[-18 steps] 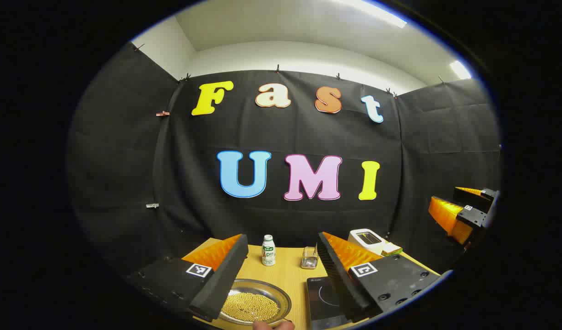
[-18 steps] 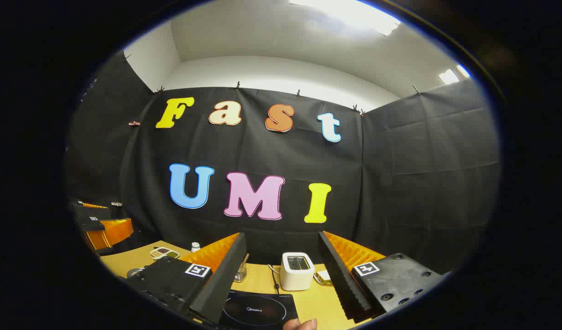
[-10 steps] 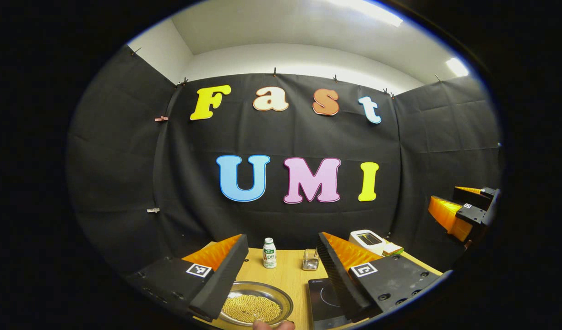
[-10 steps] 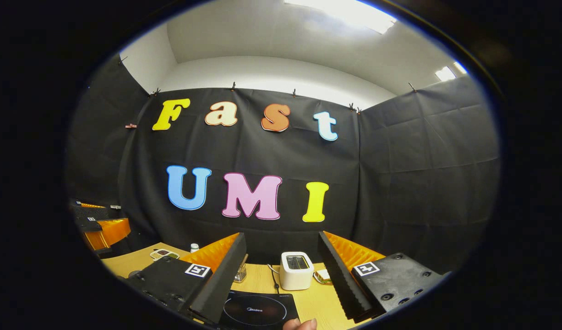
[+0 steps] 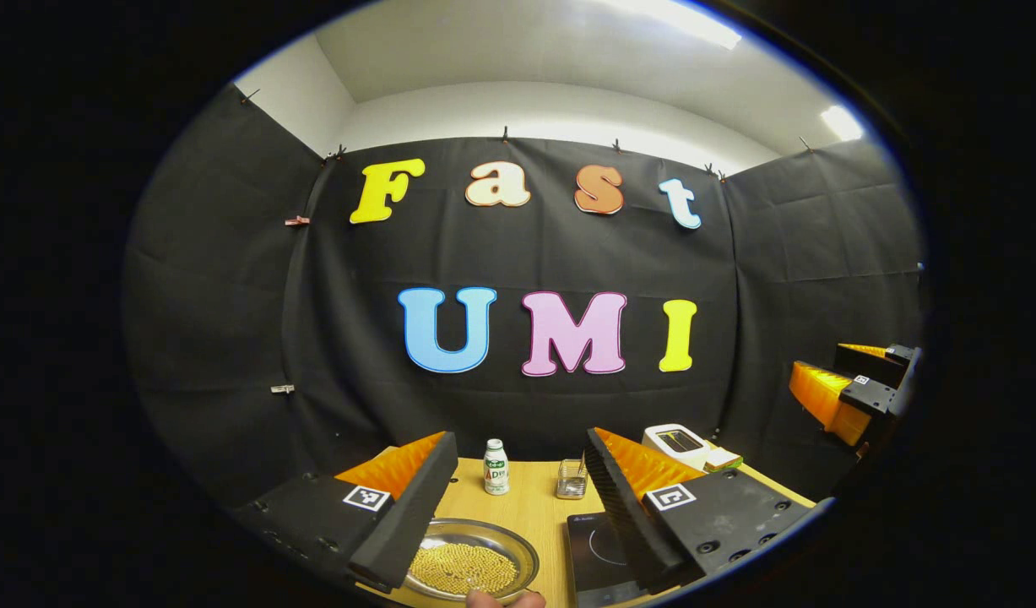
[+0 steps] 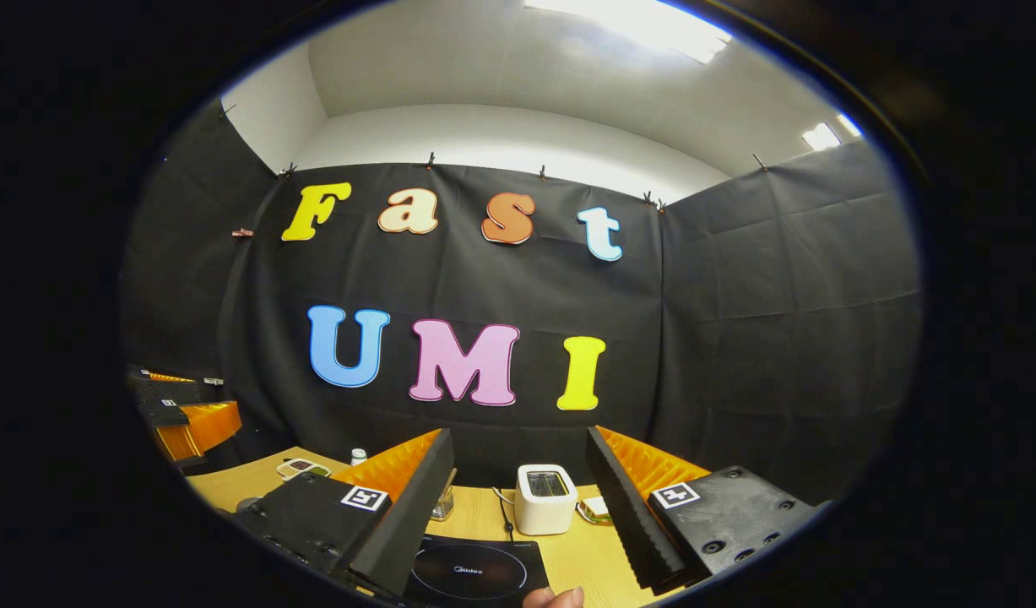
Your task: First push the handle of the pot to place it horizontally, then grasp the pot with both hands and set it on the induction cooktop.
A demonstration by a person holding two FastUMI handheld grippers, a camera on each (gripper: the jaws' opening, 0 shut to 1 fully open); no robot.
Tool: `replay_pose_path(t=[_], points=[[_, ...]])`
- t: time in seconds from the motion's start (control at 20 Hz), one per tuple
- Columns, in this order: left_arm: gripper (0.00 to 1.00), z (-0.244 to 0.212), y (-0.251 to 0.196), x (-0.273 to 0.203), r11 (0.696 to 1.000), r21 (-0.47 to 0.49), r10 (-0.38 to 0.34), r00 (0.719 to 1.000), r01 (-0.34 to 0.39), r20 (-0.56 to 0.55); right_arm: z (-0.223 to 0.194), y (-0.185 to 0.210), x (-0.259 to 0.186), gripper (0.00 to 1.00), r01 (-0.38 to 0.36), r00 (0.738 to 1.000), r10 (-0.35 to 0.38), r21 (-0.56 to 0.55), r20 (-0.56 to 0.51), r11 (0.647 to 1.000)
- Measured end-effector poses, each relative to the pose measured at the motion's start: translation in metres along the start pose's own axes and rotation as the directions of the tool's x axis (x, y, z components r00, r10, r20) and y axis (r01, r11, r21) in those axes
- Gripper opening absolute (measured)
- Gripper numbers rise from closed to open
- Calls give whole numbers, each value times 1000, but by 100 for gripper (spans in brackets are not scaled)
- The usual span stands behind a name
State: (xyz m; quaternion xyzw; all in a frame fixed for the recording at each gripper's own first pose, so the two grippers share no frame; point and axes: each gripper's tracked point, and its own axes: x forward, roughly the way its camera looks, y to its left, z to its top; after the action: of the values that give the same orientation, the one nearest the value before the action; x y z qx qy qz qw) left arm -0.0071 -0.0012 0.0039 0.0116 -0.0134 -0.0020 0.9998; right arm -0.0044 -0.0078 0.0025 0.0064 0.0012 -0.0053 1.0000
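A shallow steel pot [image 5: 471, 564] filled with small yellow beads sits on the wooden table [image 5: 534, 511], low between my left gripper's fingers. My left gripper [image 5: 518, 443] is open and hovers above the table, touching nothing. The black induction cooktop [image 5: 596, 547] lies just right of the pot. In the right gripper view the cooktop [image 6: 475, 578] lies below my right gripper [image 6: 519, 443], which is open and holds nothing. The right gripper [image 5: 855, 384] shows at the far right of the left gripper view, and the left gripper [image 6: 184, 414] at the far left of the right gripper view. The pot's handle is hidden.
A small white bottle [image 5: 496, 466] and a glass jar [image 5: 572, 479] stand behind the pot. A white toaster [image 6: 545, 498] stands behind the cooktop with its cord beside it. A small dish [image 6: 301, 466] lies at the table's left. A person's fingertip [image 5: 505, 599] shows at the bottom.
Both views have tilted very slightly; the grippers stay open and nothing on the table has moved.
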Motion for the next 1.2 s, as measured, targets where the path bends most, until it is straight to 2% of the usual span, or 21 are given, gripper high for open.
replay_pose_path(t=[0.3,0.5,0.6,0.65,0.75,0.8,0.95,1.0,1.1,1.2], points=[[94,0,3,-3,1000,-13,0,1000,0,8,0,2,-6,98,-7,1000,7,-3,-5,1000],[92,1,8,-9,999,-23,-32,999,33,14,0,1,-9,98,-5,1000,5,-9,-1,1000],[68,0,14,-17,999,-6,-40,999,40,12,0,1,-10,98,-2,1000,2,-7,-2,1000],[48,0,14,-20,999,-1,-52,999,52,7,1,1,-9,98,0,1000,0,-7,-3,1000],[15,-8,7,-20,995,11,-94,995,94,-29,1,0,-9,98,3,1000,-3,-7,0,1000],[7,-13,7,-21,994,18,-108,993,109,-50,0,-1,-10,98,6,1000,-6,-7,1,1000],[5,-28,-1,-25,985,12,-173,978,175,-114,-3,-1,-11,98,6,1000,-6,-8,-5,1000],[5,-42,-9,-26,976,-12,-215,962,216,-168,-3,-2,-11,98,7,1000,-7,-10,-6,1000],[5,-76,-11,-34,964,-57,-263,909,259,-322,-2,-5,-12,98,11,1000,-11,-14,-1,1000],[5,-103,-4,-40,961,-72,-271,860,267,-433,-6,-8,-13,97,16,1000,-16,-18,-7,1000]])
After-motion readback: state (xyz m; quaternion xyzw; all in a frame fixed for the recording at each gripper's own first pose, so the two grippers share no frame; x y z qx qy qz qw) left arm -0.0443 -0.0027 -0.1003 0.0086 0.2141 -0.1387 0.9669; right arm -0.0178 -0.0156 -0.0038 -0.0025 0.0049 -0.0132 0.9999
